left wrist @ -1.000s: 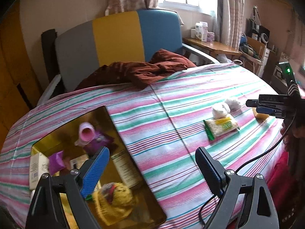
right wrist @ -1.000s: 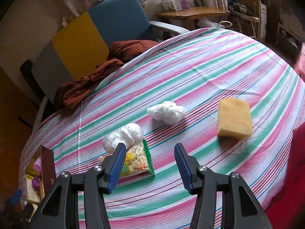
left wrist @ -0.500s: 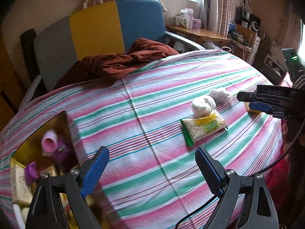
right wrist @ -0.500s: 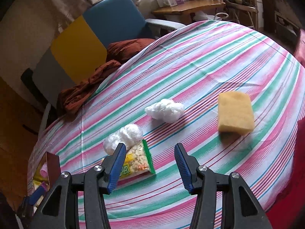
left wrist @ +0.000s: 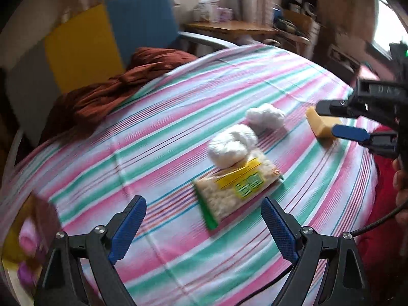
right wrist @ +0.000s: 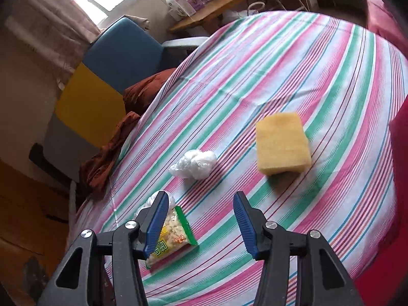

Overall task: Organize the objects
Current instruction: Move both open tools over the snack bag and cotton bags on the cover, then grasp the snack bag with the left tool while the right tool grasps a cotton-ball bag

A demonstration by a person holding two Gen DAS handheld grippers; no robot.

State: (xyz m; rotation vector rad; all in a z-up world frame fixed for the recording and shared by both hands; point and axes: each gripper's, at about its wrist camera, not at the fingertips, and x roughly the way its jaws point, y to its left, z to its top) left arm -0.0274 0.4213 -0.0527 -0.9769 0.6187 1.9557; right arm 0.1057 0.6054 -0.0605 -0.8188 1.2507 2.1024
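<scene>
At the far lower left of the left gripper [left wrist: 204,229], the open box [left wrist: 38,219] shows only a blurred corner, with a pink-capped item [left wrist: 26,234] and something purple [left wrist: 24,271] inside it; the rest of its contents cannot be made out. A second ago this box filled the space under the left finger, so the left gripper has swung away from it toward the loose items.

The left gripper's blue pads stand wide apart with nothing between them. Just ahead, between the fingertips' lines, lies the snack packet [left wrist: 236,186] with green edge and yellow label, tilted on the striped tablecloth [left wrist: 153,137]. A crumpled white plastic bag [left wrist: 233,145] touches the packet's far end; a second white plastic wad [left wrist: 265,114] sits just beyond.

The right gripper [right wrist: 201,221] is partly open and empty, as it was before. Its left finger overlaps the snack packet [right wrist: 176,237] in view; the plastic wad [right wrist: 195,164] lies ahead, and the yellow sponge [right wrist: 281,144] ahead to the right, apart from the others. Bare cloth surrounds the sponge, and the table edge curves off to the right by a red garment [right wrist: 400,153].

A rust-brown cloth [left wrist: 107,97] drapes over the far edge onto the chair [left wrist: 114,40].
</scene>
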